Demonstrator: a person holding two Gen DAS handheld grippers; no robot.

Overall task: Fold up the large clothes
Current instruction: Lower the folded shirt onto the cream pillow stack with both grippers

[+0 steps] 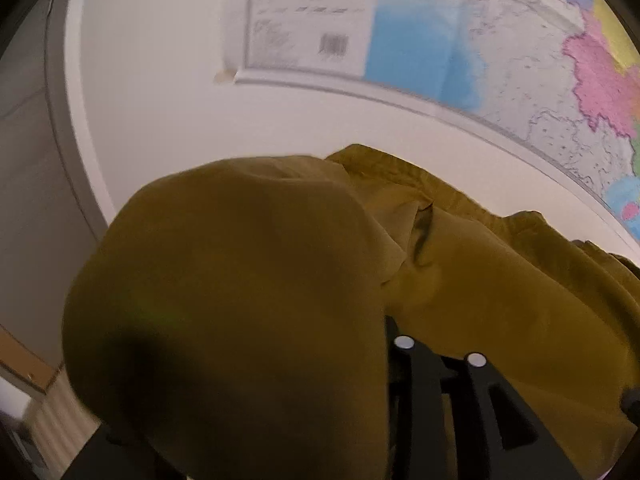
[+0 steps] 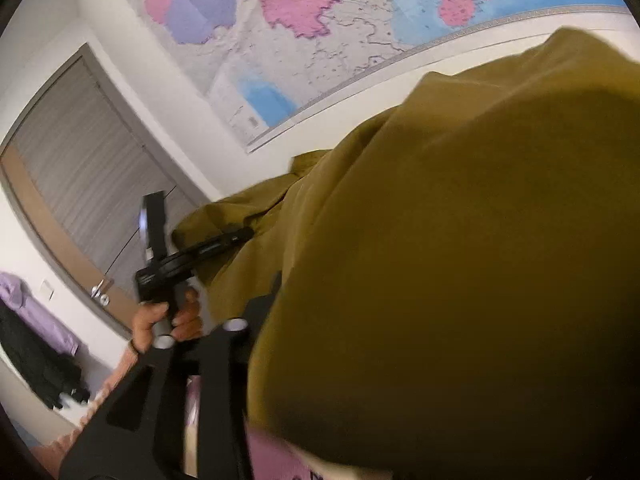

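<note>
A large mustard-brown garment is held up in the air in front of the wall and fills most of both views. My left gripper is shut on the garment's edge, with cloth draped over its left side. My right gripper is shut on the garment too, with cloth hanging over its right side. In the right wrist view the left gripper's body and the hand holding it show at centre left, with its fingers running into the cloth.
A big coloured wall map hangs on the white wall behind the garment and also shows in the right wrist view. A grey door stands at left. Purple and black clothes hang at far left.
</note>
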